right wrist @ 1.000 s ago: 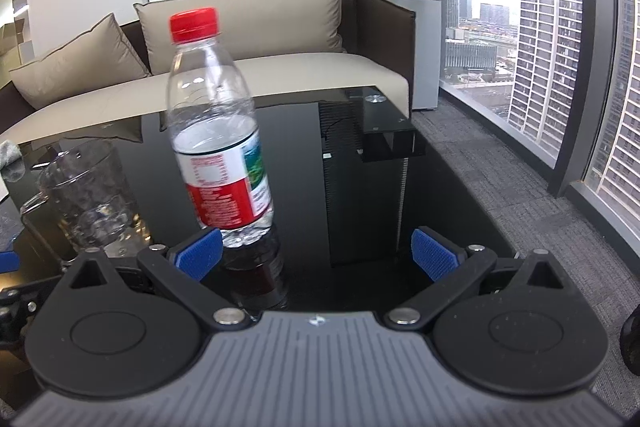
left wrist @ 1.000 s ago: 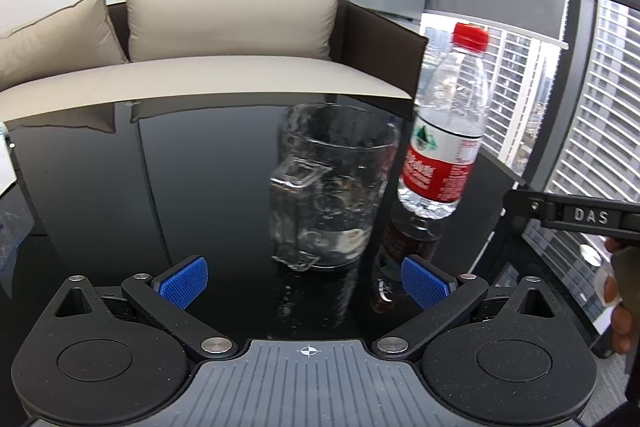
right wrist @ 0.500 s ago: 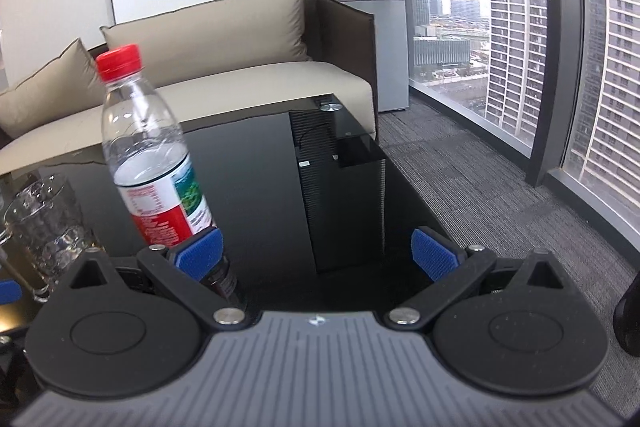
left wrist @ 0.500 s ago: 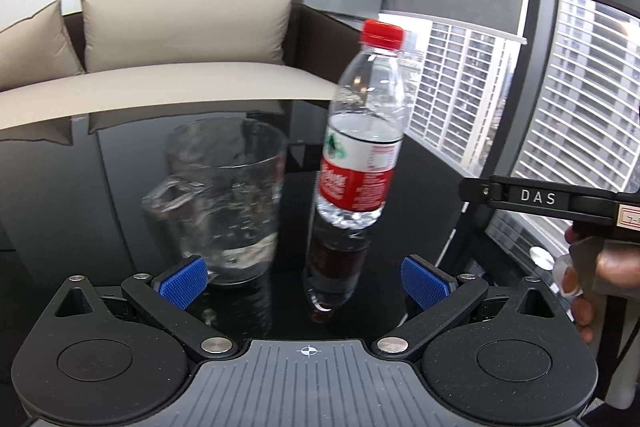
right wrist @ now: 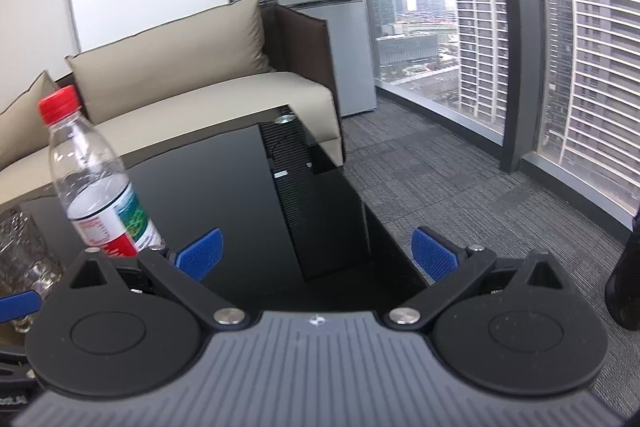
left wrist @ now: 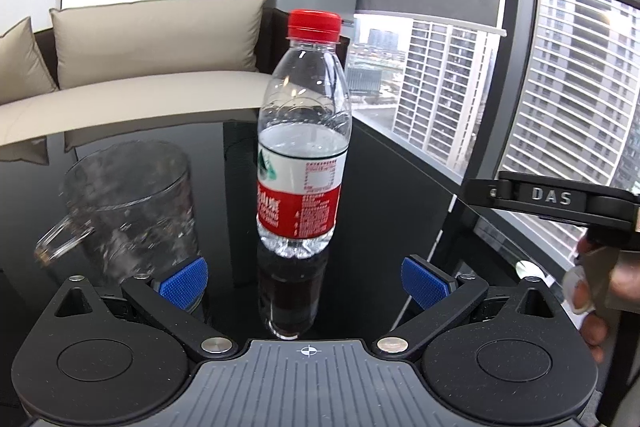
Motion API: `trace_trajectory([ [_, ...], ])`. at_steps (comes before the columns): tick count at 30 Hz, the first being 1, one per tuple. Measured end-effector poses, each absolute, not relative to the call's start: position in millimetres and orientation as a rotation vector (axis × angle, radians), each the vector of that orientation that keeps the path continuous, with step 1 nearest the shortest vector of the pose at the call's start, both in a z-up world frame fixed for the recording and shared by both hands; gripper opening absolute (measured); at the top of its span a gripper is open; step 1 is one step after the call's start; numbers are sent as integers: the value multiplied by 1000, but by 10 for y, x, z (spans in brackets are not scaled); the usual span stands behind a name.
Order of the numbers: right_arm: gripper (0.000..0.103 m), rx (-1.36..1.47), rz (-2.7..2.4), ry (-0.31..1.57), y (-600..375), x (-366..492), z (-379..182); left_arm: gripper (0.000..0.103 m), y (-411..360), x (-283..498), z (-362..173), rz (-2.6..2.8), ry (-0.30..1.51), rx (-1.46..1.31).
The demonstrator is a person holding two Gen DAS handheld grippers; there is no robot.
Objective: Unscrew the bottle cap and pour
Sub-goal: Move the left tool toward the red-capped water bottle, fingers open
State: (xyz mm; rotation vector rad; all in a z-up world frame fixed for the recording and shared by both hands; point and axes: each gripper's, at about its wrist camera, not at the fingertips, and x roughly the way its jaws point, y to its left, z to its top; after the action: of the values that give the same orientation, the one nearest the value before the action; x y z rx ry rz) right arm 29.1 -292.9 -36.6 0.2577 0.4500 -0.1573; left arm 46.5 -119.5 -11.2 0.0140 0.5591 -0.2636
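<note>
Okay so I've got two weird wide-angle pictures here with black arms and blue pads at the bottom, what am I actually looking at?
A person holds a two-finger gripper in each hand; no robot arm. Each picture comes from a fisheye camera on one gripper, looking along its fingers. The left gripper is open, its blue pads either side of a capped water bottle without touching it. A clear glass mug stands beside the bottle on the black glossy table. The right gripper is also open and empty, the bottle off to its left. Nothing is held.

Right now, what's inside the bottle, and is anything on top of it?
The bottle holds clear water up to just above its label, with air above. A red cap sits on top. The label hides the water behind it.
</note>
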Motion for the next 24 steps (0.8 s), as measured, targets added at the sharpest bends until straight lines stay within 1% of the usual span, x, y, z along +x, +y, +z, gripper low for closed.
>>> trace_trajectory([
  [10, 103, 289, -177, 444, -3046, 248, -386, 102, -1306, 661, -110, -254, 541, -19],
  [24, 103, 309, -178, 449, -3077, 264, -387, 102, -1450, 775, -107, -218, 482, 10],
])
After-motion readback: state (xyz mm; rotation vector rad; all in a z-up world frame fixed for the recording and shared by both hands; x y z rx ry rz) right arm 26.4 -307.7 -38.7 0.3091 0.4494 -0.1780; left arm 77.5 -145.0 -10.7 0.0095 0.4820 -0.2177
